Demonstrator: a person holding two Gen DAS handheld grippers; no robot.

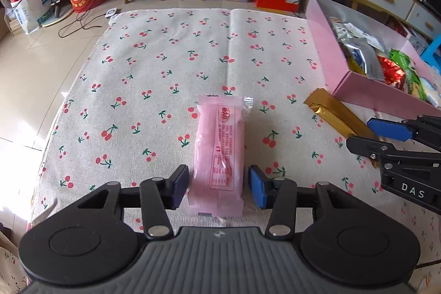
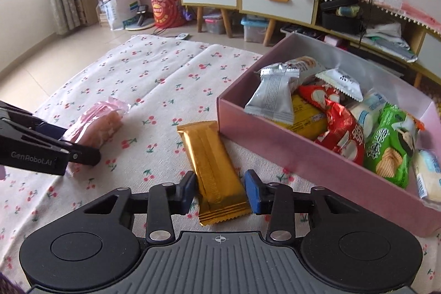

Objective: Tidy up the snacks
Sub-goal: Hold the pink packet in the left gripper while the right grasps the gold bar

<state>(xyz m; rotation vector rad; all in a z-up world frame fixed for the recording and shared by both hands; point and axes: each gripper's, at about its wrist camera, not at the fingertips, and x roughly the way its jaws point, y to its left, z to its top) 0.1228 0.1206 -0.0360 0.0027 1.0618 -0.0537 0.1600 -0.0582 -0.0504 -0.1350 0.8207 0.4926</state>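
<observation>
At the left of the scene, the left gripper point(image 1: 217, 185) sits low on a cherry-print cloth point(image 1: 154, 68), jaws apart, one on each side of a pink snack packet point(image 1: 219, 156). Gaps show on both sides, so nothing is gripped yet. The packet's long axis runs straight ahead, up the frame, between the fingers.

Further right, the right gripper point(image 2: 220, 190) likewise straddles a gold snack bar point(image 2: 213, 168), jaws parted and apparently not yet pinching. The bar's far end touches or nearly touches the near corner of a pink box point(image 2: 317, 161) already holding assorted snacks, at centre right of the right view.

The right gripper is nearer the box; bare cloth lies open ahead of the left gripper.
</observation>
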